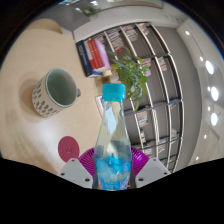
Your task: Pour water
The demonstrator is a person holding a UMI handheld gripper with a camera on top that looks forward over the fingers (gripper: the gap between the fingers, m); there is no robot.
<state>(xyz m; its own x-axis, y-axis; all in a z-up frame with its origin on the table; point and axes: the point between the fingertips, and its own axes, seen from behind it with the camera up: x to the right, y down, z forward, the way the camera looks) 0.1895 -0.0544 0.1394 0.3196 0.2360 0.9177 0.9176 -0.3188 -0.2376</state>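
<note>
This looks to me like an office or study room. Beyond my table (pixel 25 60), which is round and pale, stands a tall white bookshelf (pixel 140 70) with its compartments packed with books and binders, and a small green plant (pixel 130 72) sits in front of it. Bright ceiling lights (pixel 210 92) run in a row overhead, as in a workplace.
</note>
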